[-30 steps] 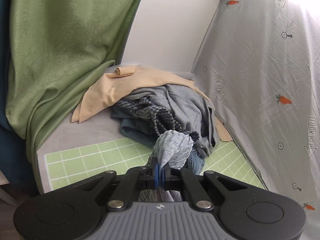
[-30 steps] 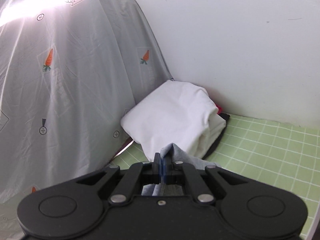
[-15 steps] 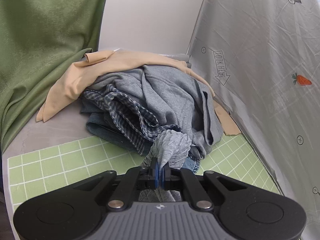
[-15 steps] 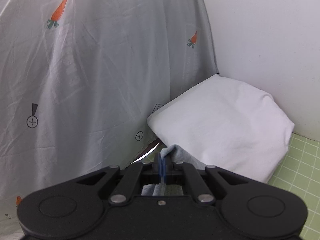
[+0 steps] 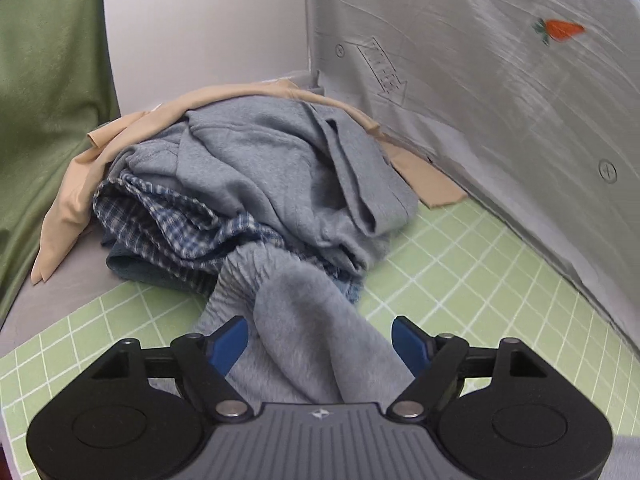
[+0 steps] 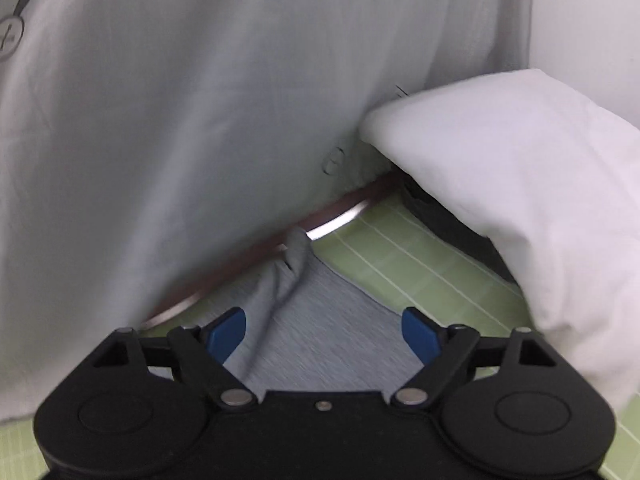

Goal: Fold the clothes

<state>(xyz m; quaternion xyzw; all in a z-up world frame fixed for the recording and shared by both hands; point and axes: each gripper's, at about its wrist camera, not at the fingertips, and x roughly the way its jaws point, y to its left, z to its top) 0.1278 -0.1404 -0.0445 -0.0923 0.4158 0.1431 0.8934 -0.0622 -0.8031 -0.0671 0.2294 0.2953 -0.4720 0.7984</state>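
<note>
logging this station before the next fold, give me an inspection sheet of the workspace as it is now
surface: green grid mat over a grey top, partly covered by clothes
job's things: grey garment lies on the mat between both grippers' fingers; unfolded pile of grey, blue check and beige clothes behind it; folded white garment on something dark in the right wrist view
clutter: nothing seen
grippers: left gripper open, right gripper open, neither pinching the cloth
cables: nothing seen
surroundings: grey carrot-print sheet hanging, green curtain, white wall
</note>
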